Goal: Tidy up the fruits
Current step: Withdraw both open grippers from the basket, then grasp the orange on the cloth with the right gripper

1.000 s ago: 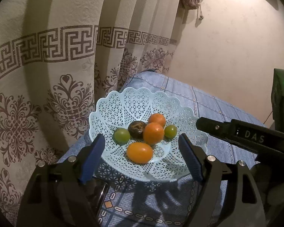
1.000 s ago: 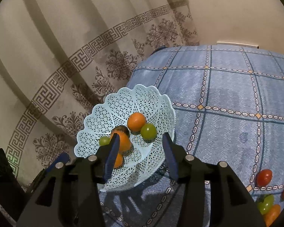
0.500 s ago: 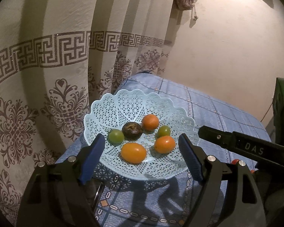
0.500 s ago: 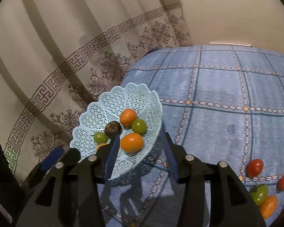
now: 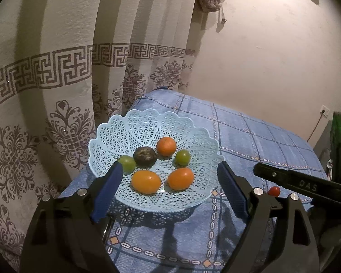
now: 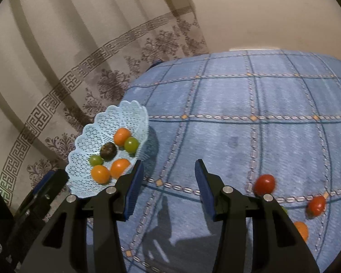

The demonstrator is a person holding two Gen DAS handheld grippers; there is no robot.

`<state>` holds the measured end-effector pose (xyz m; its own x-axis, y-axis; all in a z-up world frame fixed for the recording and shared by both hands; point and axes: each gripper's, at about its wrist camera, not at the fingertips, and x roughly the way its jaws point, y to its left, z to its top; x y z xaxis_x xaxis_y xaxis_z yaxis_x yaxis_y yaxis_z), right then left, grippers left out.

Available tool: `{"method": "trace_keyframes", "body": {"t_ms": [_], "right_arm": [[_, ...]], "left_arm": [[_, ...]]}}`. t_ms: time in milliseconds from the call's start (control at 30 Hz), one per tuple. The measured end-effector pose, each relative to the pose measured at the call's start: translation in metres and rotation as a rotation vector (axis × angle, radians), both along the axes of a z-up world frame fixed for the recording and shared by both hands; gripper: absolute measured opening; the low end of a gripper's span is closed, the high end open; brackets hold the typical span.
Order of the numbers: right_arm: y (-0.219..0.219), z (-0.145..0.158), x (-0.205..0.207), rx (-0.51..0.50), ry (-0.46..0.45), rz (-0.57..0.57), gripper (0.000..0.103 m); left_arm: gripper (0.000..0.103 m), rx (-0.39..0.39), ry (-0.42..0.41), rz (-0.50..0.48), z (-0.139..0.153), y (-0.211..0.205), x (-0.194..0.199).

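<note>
1. Setting: a room in a home, lit dimly and warm.
2. Patterned curtain [image 5: 63,72] with a Greek-key band and floral medallions, hanging from 9 to 12 o'clock in the left wrist view.
3. Plain plastered wall [image 5: 261,68] at 1 to 2 o'clock; wall socket [image 5: 324,110] with a cord at 3 o'clock.
4. Blue checked cloth [image 6: 250,136] covers the surface.
5. Lattice plastic fruit basket [image 5: 129,127] sits on it near the curtain.
</note>
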<state>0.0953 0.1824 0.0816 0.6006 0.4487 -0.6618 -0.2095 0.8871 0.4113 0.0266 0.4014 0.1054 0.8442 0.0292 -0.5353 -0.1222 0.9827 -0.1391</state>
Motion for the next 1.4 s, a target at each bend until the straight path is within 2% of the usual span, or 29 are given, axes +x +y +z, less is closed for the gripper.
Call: {"method": "trace_keyframes", "body": {"t_ms": [467, 800, 1133, 1400], "right_arm": [[-0.066, -0.014, -0.026, -0.001, 0.015, -0.106, 0.047], [-0.109, -0.025, -0.056, -0.079, -0.007, -0.181, 0.047], [-0.119, -0.045, -0.076, -0.164, 0.006, -0.19, 0.051], [-0.114, -0.056, -0.072, -0.158, 0.027, -0.156, 0.051]], "left_arm": [[0.093, 0.04, 0.004, -0.061, -0.002, -0.026, -0.004], [0.093, 0.073, 0.018, -0.103, -0.01, -0.045, -0.002], [0.093, 0.101, 0.05, -0.14, -0.021, -0.06, 0.001], [0.093, 0.116, 0.072, -0.16, -0.026, -0.071, 0.002]]}}
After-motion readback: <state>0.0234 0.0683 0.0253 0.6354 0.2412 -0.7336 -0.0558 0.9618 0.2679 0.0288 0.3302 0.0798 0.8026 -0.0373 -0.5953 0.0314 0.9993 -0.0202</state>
